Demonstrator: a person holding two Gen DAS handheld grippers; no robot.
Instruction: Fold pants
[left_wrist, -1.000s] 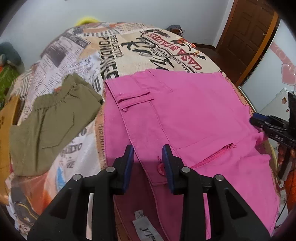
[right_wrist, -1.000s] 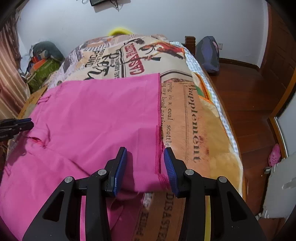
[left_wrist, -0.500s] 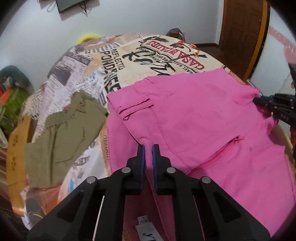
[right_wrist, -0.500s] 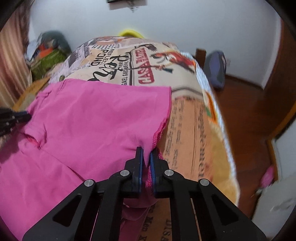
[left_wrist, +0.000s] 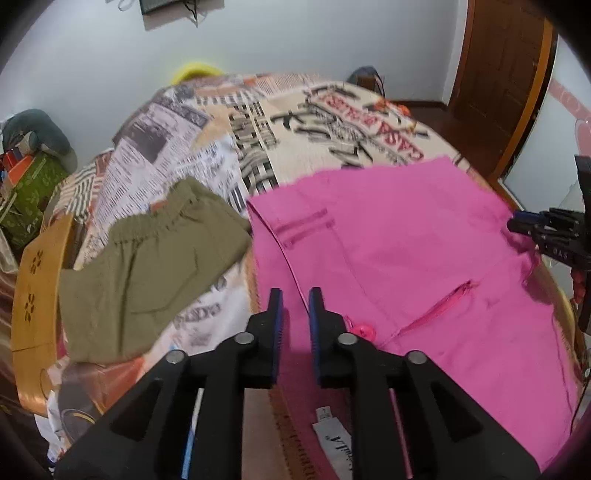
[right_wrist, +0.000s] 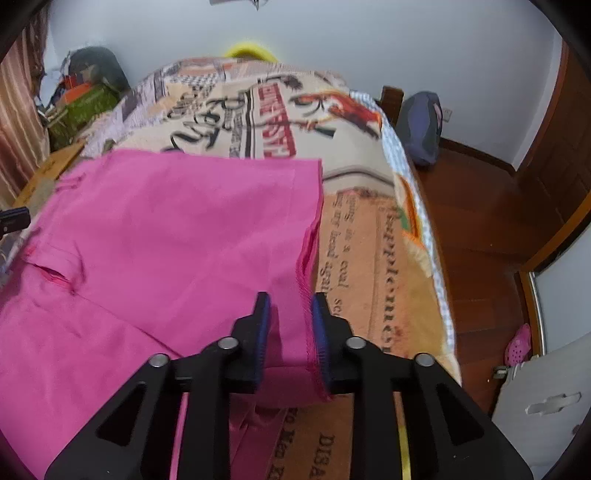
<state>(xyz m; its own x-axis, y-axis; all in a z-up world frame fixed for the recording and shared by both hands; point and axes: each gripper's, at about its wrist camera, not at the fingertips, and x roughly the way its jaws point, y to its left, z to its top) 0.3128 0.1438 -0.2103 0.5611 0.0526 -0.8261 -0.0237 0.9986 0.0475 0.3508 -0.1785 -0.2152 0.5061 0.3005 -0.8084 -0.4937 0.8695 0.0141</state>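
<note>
Left wrist view is showing my left tool (left_wrist: 295, 306) opening over the pink pants (left_wrist: 406, 240) lying folded on the bed (left_wrist: 314, 140), my right tool (right_wrist: 290, 314) opening off their hem, more folds remaining.

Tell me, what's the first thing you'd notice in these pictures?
The bright pink pants jump out first, spread flat across the near part of the bed. Under them lies a bedspread printed like old newspapers, and olive-green pants sit folded beside the pink ones. The left gripper at the waist end and the right gripper at the leg hem are both opening, with pink cloth between the fingers.
</note>
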